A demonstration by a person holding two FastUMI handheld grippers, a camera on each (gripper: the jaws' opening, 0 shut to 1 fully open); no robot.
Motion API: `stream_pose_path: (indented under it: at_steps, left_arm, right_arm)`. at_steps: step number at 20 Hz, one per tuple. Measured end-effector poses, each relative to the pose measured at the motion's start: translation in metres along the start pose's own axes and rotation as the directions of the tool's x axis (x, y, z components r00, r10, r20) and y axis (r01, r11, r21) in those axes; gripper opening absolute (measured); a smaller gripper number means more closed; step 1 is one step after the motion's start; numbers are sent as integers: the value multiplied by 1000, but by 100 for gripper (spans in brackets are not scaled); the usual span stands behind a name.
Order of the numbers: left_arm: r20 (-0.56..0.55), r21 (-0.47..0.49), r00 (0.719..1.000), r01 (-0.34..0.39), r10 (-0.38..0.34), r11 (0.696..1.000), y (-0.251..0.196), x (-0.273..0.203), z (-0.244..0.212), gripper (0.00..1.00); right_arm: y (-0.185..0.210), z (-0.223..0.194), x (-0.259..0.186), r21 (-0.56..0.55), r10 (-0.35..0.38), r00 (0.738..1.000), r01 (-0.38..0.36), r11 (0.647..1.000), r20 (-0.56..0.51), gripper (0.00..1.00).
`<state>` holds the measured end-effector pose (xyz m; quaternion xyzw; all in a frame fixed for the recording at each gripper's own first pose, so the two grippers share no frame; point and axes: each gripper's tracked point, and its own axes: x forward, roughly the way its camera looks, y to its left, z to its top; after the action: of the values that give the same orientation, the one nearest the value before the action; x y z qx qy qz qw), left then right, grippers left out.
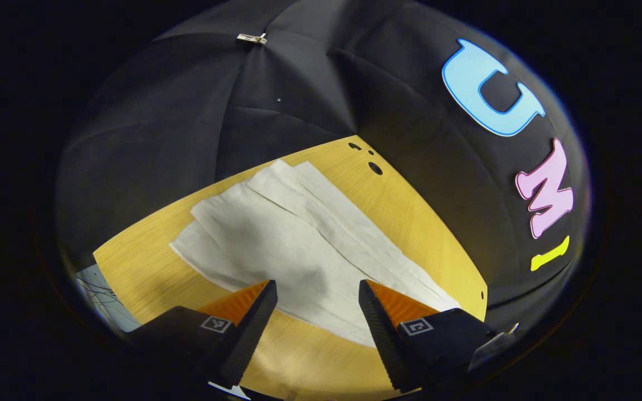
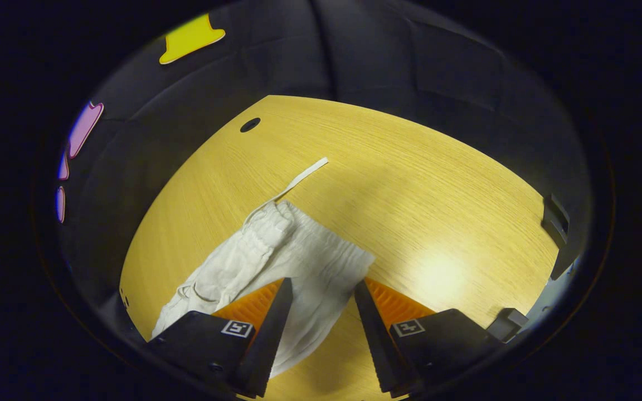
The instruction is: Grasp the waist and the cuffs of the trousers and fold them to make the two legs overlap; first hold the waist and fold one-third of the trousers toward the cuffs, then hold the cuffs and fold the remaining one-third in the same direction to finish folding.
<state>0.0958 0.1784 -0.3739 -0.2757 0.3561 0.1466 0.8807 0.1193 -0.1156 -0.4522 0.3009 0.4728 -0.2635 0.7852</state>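
Note:
White trousers [image 1: 293, 234] lie flat on the wooden table [image 1: 410, 211], their two legs side by side and running away toward the far cuffs in the left gripper view. My left gripper [image 1: 316, 289] hovers open above the near part of the cloth, nothing between its fingers. In the right gripper view the gathered elastic waist [image 2: 298, 245] lies ahead, with a white drawstring [image 2: 298, 179] trailing off across the table. My right gripper [image 2: 321, 289] is open over the waist end, its fingers straddling the cloth without pressing it.
The table [image 2: 438, 184] has small dark holes [image 1: 375, 167] near its far edge and one hole [image 2: 249, 124] in the right gripper view. Black cloth walls surround it. A dark bracket [image 2: 556, 223] sits at the table's right edge.

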Motion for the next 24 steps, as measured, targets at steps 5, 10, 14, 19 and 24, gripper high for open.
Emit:
stream_pose_path:
  at_steps: [5, 10, 14, 19, 24]
  left_arm:
    - [2, -34, 1000, 18, -17, 999, -5, 9, 9, 94]
    - [-30, -68, 1000, 6, -8, 998, 3, 8, 3, 94]
    - [-64, -135, 998, -17, 8, 991, 17, 2, -8, 93]
    - [-99, -176, 994, -53, 36, 983, 31, -4, -23, 93]
    - [-106, -184, 993, -65, 46, 981, 33, 11, -18, 92]
  right_arm:
    - [0, -3, 4, -122, -40, 999, 41, 992, 5, 57]
    - [4, -7, 3, -87, 42, 999, -43, 995, -9, 10]
    - [4, -7, 2, -116, 46, 999, -45, 992, 10, 10]
    - [5, -7, 2, -89, 63, 998, -62, 994, 8, 10]
    - [4, -8, 4, -56, 77, 997, -77, 995, 2, 10]
